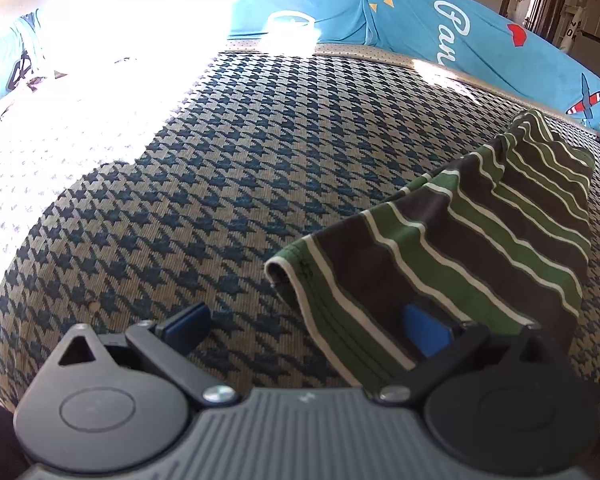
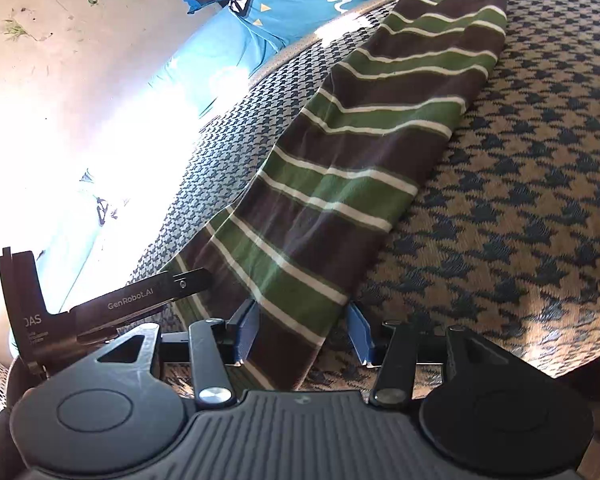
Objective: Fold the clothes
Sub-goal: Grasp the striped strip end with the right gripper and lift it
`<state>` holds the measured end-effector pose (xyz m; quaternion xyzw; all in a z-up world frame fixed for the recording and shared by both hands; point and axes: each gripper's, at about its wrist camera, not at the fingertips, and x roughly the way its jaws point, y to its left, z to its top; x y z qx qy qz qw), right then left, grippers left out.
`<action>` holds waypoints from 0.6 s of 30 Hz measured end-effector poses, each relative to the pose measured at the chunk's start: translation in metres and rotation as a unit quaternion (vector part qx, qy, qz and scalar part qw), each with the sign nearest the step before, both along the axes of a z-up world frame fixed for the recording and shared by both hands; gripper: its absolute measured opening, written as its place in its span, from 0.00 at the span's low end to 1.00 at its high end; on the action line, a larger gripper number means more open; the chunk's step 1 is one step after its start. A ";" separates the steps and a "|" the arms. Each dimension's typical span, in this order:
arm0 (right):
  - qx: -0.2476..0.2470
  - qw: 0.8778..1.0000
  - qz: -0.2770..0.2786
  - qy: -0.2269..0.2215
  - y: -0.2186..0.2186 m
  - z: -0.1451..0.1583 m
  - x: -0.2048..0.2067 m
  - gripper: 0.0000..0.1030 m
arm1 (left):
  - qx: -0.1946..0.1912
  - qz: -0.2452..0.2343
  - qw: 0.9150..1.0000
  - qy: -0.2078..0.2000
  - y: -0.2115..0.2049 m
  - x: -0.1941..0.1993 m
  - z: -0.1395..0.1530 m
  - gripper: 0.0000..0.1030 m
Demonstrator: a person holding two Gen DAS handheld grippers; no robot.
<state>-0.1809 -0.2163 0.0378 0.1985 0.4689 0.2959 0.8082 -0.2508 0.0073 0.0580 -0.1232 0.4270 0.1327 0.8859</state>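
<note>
left gripper [image 1: 306, 326]: pointing forward and down over the seat surface, its two blue-padded fingers [image 1: 188, 322] standing wide apart; the right-hand pad is lying partly under a draped edge of the garment, the left-hand pad is sitting over bare upholstery, and nothing is being pinched.
right gripper [image 2: 304, 334]: pointing forward along the length of the garment, its two blue pads [image 2: 246, 330] standing apart; the near end of the garment is running between them, touching or just beside the left pad, with a visible gap at the right pad.
garment: one brown, green and white striped knit garment [image 2: 340, 184], lying as a long narrow folded band on the cushion; in the left wrist view the same striped garment [image 1: 472, 236] is stretching from the gripper away toward the far right, its rolled white-edged hem lifting just clear of the fabric below.
support: one cushion upholstered in tan and dark blue houndstooth fabric [image 1: 220, 184], carrying the garment; strong sunlight is washing out its left part.
background: one turquoise printed cloth with white script lettering [image 1: 440, 28], lying behind the cushion along its far edge.
other hardware: one black bracket printed "genrobot.ai" [image 2: 140, 300], showing at the left of the right wrist view, just beside the garment's near end.
count: two grippers, one garment, one cushion, one printed cloth.
</note>
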 end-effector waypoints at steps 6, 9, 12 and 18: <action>0.013 1.000 0.015 0.016 0.009 -0.006 -0.008 0.47 | -0.037 -0.004 0.999 -0.012 0.007 -0.015 0.006 1.00; 0.019 0.999 0.021 0.024 0.014 -0.011 -0.010 0.47 | -0.057 -0.005 0.998 -0.019 0.012 -0.023 0.008 1.00; 0.031 0.998 0.024 0.039 0.017 -0.015 -0.012 0.47 | -0.066 -0.008 0.998 -0.022 0.014 -0.032 0.010 1.00; 0.038 0.998 0.023 0.049 0.023 -0.022 -0.018 0.49 | -0.067 -0.018 0.997 -0.023 0.010 -0.041 0.012 1.00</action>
